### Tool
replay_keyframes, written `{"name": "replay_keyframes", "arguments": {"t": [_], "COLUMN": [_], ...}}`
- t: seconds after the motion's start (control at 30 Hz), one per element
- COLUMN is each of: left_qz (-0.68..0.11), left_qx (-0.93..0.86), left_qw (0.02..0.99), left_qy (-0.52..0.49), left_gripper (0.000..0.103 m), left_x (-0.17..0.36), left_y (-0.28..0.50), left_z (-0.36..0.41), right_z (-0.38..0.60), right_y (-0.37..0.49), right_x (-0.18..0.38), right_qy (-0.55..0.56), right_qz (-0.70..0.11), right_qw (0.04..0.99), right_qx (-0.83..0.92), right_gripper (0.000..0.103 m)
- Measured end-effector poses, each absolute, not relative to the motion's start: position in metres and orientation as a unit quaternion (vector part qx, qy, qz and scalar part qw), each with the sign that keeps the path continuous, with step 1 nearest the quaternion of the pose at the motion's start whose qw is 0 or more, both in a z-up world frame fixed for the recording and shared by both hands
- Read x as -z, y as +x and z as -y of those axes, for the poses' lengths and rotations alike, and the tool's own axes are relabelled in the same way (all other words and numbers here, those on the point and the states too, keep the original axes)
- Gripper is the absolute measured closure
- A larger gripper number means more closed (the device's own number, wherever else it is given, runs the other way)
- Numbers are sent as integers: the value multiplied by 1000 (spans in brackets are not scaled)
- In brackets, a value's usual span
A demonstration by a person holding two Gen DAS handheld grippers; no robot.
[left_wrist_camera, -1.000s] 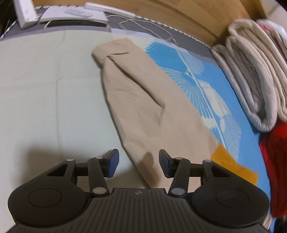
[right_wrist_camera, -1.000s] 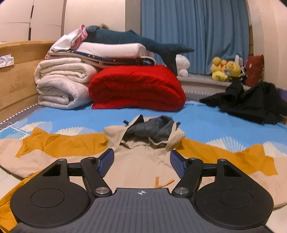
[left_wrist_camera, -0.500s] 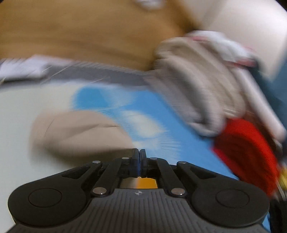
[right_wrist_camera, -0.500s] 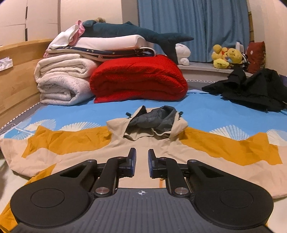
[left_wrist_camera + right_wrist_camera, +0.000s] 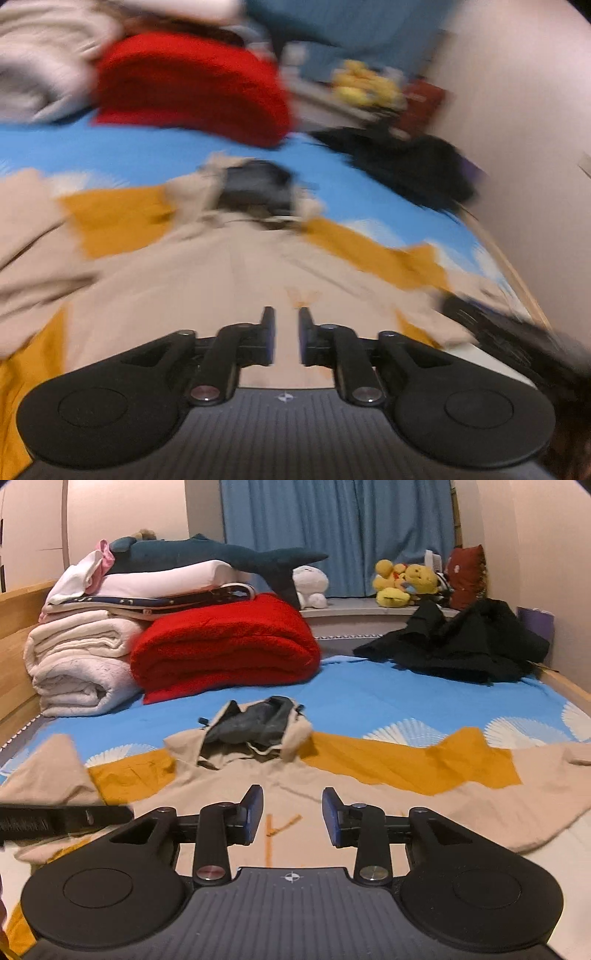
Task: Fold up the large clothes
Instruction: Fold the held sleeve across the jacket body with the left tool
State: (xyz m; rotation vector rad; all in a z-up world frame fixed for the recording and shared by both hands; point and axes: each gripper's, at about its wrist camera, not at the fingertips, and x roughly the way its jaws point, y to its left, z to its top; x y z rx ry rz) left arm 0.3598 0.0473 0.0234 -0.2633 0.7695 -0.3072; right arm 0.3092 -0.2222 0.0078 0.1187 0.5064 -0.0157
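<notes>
- Far left on the bed (image 5: 369, 690), rolled white quilts (image 5: 77, 664) were stacked against the wooden side, with a folded red blanket (image 5: 225, 646) just beside them and a plush shark (image 5: 207, 555) lying on top of the pile.
- The left claw (image 5: 287, 341) hung over the garment's lower front, its jaws a narrow slit apart and just having opened, with nothing between them; that view was smeared with blur.
- The beige and mustard hooded jacket (image 5: 295, 786) lay spread flat on the blue sheet, hood (image 5: 255, 727) toward the blankets, both sleeves stretched out sideways.
- The right claw (image 5: 293, 818) hovered above the jacket's middle near the orange drawstring (image 5: 275, 827), its jaws parted wider and just having opened, gripping nothing.
- Farther right, a heap of black clothes (image 5: 465, 646) sat near the wall, well apart from the jacket, with yellow soft toys (image 5: 402, 579) on the ledge behind.
</notes>
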Motion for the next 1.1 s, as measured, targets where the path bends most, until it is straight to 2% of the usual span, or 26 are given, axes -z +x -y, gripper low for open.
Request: {"name": "replay_keyframes", "arguments": {"t": [0.03, 0.07, 0.17, 0.23, 0.27, 0.33, 0.4, 0.57, 0.67, 0.8, 0.83, 0.9, 0.93, 0.97, 1.03, 1.1], "left_qz": [-376, -375, -362, -349, -342, -342, -342, -369, -376, -386, -392, -401, -400, -398, -386, -363], "left_qx": [113, 66, -63, -120, -148, -196, -238, -256, -250, -255, -260, -261, -255, -252, -250, -242], "left_qw": [907, 908, 900, 892, 887, 868, 845, 803, 803, 797, 794, 792, 793, 796, 813, 835], "left_qy": [-150, -174, -235, -262, -274, -301, -335, -392, -389, -388, -385, -380, -381, -380, -357, -334], "left_gripper": [83, 74, 70, 70, 69, 67, 66, 46, 44, 44, 45, 57, 76, 82, 103, 103], "left_x": [-23, -21, -18, -16, -11, -2, 12, 32, 35, 46, 50, 58, 58, 57, 48, 34], "left_y": [365, 368, 376, 380, 381, 384, 383, 378, 390, 396, 399, 404, 405, 406, 409, 410], "left_z": [-63, -83, -147, -190, -213, -252, -288, -330, -329, -333, -331, -328, -326, -324, -316, -306], "right_z": [225, 227, 230, 228, 227, 222, 215, 202, 197, 190, 188, 185, 184, 183, 180, 178], "right_y": [306, 303, 300, 301, 303, 305, 310, 320, 328, 338, 339, 342, 343, 344, 346, 347], "right_x": [-7, -6, -3, -1, -1, -2, -3, 2, 10, 16, 16, 18, 19, 20, 21, 22], "right_qy": [58, 60, 66, 67, 67, 64, 62, 63, 70, 66, 64, 58, 54, 51, 47, 45], "right_qz": [-251, -253, -257, -261, -262, -261, -259, -260, -273, -281, -282, -283, -284, -285, -287, -290], "right_qw": [966, 965, 964, 963, 963, 963, 963, 962, 957, 954, 953, 952, 952, 951, 950, 949], "right_qx": [11, 11, 6, -2, -7, -20, -33, -60, -71, -86, -91, -99, -102, -105, -110, -115], "right_gripper": [66, 66, 66, 77, 88, 92, 92, 90, 81, 81, 81, 81, 81, 81, 81, 81]}}
